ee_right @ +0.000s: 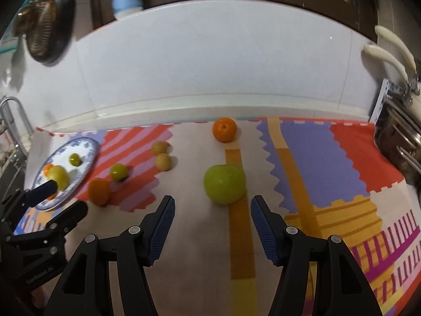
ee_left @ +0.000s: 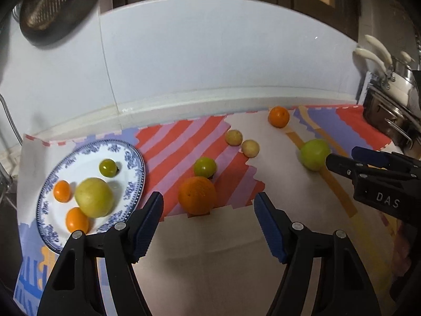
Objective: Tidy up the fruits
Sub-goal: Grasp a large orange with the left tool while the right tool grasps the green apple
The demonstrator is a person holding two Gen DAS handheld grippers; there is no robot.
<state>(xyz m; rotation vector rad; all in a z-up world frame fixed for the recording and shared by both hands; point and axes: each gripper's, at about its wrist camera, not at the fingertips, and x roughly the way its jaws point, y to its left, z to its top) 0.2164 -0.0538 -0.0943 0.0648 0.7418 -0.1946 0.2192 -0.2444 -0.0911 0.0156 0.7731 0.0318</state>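
Note:
A blue-patterned plate at the left holds a yellow-green apple, two small oranges and a small green fruit. On the mat lie a big orange, a small green fruit, two tan fruits, a far orange and a green apple. My left gripper stands open just in front of the big orange, with nothing between its fingers. My right gripper is open just short of the green apple, not touching it.
A colourful patterned mat covers the counter up to a white tiled wall. Metal pots with white handles stand at the right edge. A dark pan hangs at the upper left, and a metal rack stands at the far left.

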